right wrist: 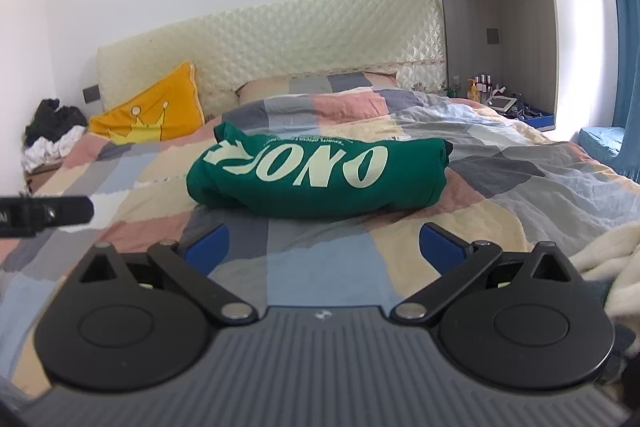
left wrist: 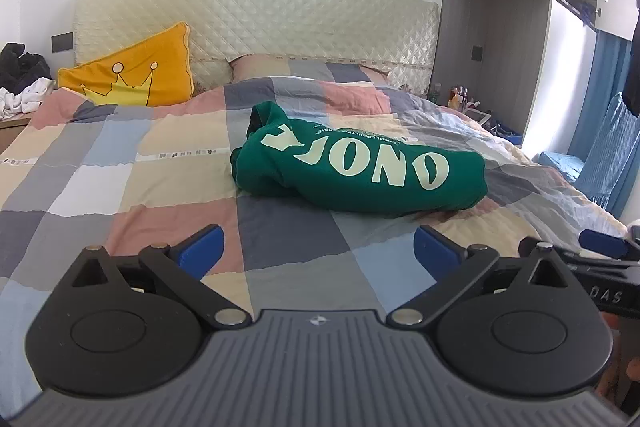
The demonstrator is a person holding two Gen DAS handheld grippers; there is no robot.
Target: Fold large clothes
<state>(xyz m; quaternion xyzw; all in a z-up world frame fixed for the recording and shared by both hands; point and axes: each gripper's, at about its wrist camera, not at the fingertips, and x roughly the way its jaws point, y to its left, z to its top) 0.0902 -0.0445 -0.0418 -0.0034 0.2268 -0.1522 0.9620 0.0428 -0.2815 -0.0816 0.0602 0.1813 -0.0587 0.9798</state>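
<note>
One green sweatshirt (left wrist: 360, 167) (folded, pale lettering up) lies mid-bed on the patchwork duvet (left wrist: 120, 167). One yellow crown cushion (left wrist: 132, 71) leans at the headboard. Two grippers, left gripper (left wrist: 318, 247) and right gripper (right wrist: 324, 247), side by side, angled slightly downward, both spread wide and empty. The sweatshirt lies just ahead of both, untouched.
</note>
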